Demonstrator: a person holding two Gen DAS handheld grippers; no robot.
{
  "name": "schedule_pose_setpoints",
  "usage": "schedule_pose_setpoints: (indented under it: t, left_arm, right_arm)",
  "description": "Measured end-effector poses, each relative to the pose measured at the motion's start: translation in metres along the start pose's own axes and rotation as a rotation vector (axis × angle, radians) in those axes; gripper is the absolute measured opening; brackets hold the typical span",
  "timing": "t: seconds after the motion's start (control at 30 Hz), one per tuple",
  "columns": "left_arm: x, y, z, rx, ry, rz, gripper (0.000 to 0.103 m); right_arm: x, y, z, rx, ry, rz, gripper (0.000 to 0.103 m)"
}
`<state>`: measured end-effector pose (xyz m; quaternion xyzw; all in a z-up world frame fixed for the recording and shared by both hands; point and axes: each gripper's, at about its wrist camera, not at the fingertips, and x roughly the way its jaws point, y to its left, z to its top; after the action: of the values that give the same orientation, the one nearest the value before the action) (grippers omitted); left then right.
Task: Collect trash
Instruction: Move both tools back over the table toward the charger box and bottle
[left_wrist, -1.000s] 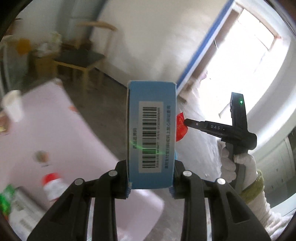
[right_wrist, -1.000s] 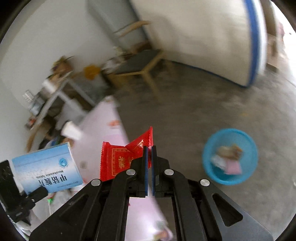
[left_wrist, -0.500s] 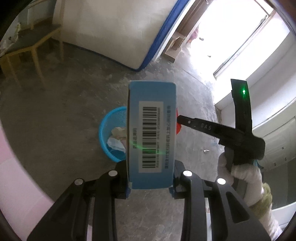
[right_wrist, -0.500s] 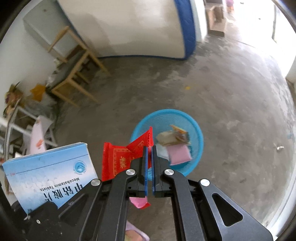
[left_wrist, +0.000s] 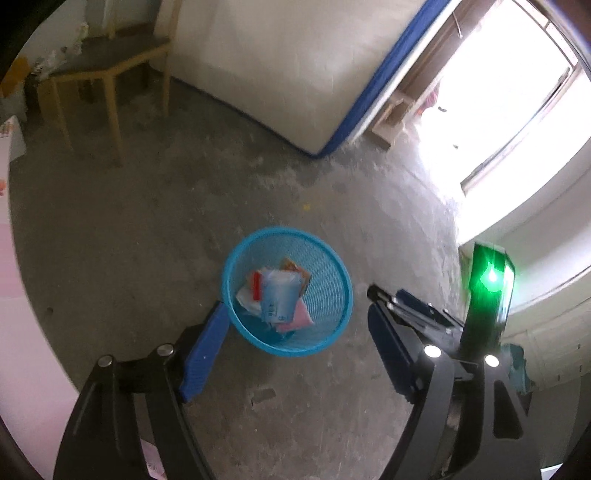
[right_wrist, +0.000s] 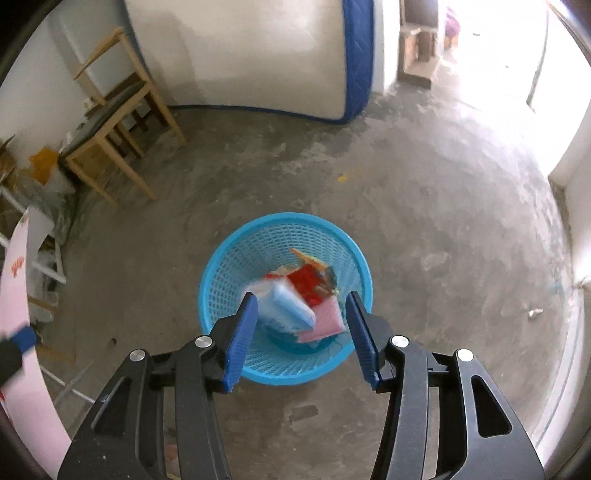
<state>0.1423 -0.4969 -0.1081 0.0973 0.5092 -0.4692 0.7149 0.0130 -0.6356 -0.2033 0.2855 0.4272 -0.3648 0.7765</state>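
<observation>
Two pieces of trash lie in the blue mesh basket (right_wrist: 286, 236) that stands on the concrete floor (right_wrist: 424, 206): a pale blue box (right_wrist: 290, 310), blurred in the right wrist view, and a red wrapper (right_wrist: 304, 282) just beyond it. The box leans on the other litter with its long axis running from the basket's near left wall toward its far right rim, over a pink sheet (right_wrist: 325, 325). Both grippers hang above the basket, pointing steeply down at it. The right gripper (right_wrist: 299, 332) has its jaws spread wide with nothing between them, framing the near half of the basket. The left gripper (left_wrist: 295, 347) is likewise spread wide and holds nothing, its left pad (left_wrist: 207, 354) overlapping the basket's (left_wrist: 328, 266) near left rim in its own view. Farther off, a mattress (right_wrist: 258, 55) with a blue edge leans on the wall, and a wooden chair (right_wrist: 118, 122) stands at the floor's far left corner.
</observation>
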Motion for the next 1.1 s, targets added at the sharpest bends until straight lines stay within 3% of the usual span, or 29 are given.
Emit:
schedule_pose_setpoints:
  t: [0.2,0.3,0.43,0.63,0.9,1.03,1.1]
  left_arm:
    - [-0.058,0.003,-0.015,0.011,-0.117,0.041,0.076]
    - [-0.108,0.007,-0.033,0.014,-0.206,0.059,0.078]
    - [-0.161,0.02,-0.052,0.011,-0.265,0.056,0.079]
    - [-0.239,0.045,-0.078,0.007,-0.373,0.146,0.079]
    - [-0.338,0.106,-0.125,-0.101,-0.482,0.245,0.079]
    - [-0.392,0.144,-0.157,-0.151,-0.555,0.33,0.081]
    - [-0.414,0.164,-0.174,-0.182,-0.58,0.378,0.081]
  right_arm:
    - [-0.061,0.034,-0.015,-0.142,-0.135,0.003,0.052]
    - [-0.096,0.053,-0.025,-0.206,-0.209,0.0,0.056]
    - [-0.139,0.082,-0.038,-0.28,-0.293,0.015,0.062]
    - [-0.185,0.138,-0.054,-0.395,-0.381,0.058,0.069]
    - [-0.24,0.237,-0.086,-0.593,-0.49,0.197,0.081]
    - [-0.257,0.288,-0.106,-0.684,-0.493,0.305,0.087]
    - [-0.263,0.313,-0.112,-0.718,-0.469,0.38,0.095]
